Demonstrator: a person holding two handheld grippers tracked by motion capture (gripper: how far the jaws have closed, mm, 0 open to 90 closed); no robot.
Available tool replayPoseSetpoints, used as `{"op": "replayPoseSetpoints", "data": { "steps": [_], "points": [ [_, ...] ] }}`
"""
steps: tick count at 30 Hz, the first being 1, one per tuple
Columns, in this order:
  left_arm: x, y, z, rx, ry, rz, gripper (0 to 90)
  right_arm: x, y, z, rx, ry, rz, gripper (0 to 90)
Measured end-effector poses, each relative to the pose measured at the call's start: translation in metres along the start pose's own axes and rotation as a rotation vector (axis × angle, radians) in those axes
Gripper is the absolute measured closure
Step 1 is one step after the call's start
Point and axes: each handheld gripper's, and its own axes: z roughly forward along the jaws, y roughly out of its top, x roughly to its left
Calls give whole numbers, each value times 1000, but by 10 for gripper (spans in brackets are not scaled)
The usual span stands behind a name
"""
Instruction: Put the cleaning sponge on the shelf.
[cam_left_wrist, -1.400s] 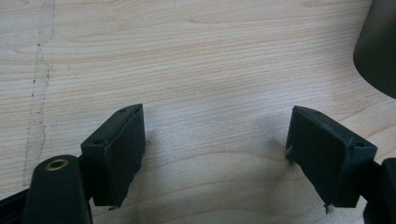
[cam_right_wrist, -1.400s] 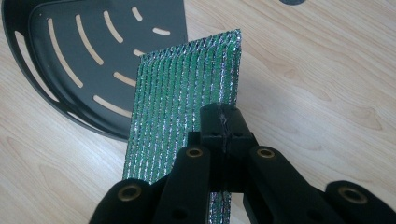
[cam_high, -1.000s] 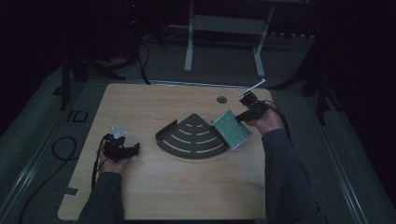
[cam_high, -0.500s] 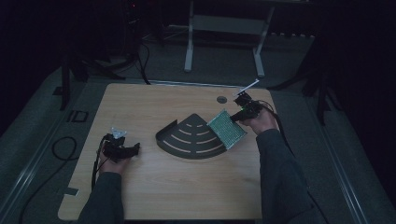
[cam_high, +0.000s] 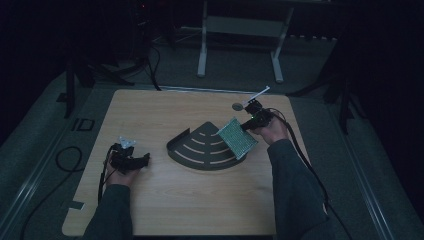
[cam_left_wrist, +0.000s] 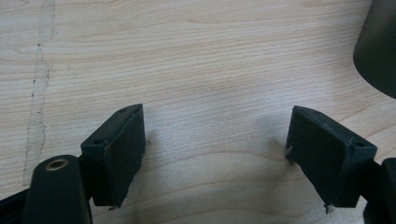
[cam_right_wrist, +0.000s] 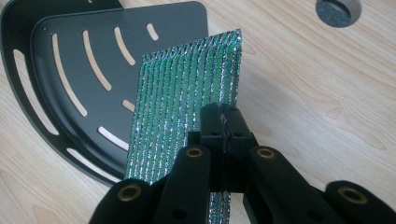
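Hanging tilted over the black slotted tray's (cam_high: 202, 150) right corner: green glittery pad (cam_right_wrist: 187, 107), pinched at one edge by the right gripper (cam_right_wrist: 223, 122), jaws clamped together. Risk: thin grip, pad may slip or swing. Left gripper (cam_left_wrist: 215, 154), left of tray: jaws wide apart, empty.

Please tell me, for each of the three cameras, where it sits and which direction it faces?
High view: above the person's side, facing forward and down on the table; forearms and both grippers show.
Left gripper view: on the left gripper, facing bare wood; jaws apart.
Right gripper view: on the right gripper, jaws clamping the green pad.
Shared: the black tray, also.
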Motion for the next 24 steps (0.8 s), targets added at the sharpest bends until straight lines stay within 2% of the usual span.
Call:
{"op": "replayPoseSetpoints", "data": {
  "steps": [15,24],
  "points": [
    [0,0,0,0,0,0,202,8,6,18,-26,2,-13,895],
    [0,0,0,0,-1,1,203,13,7,27,-18,1,-30,895]
  ]
}}
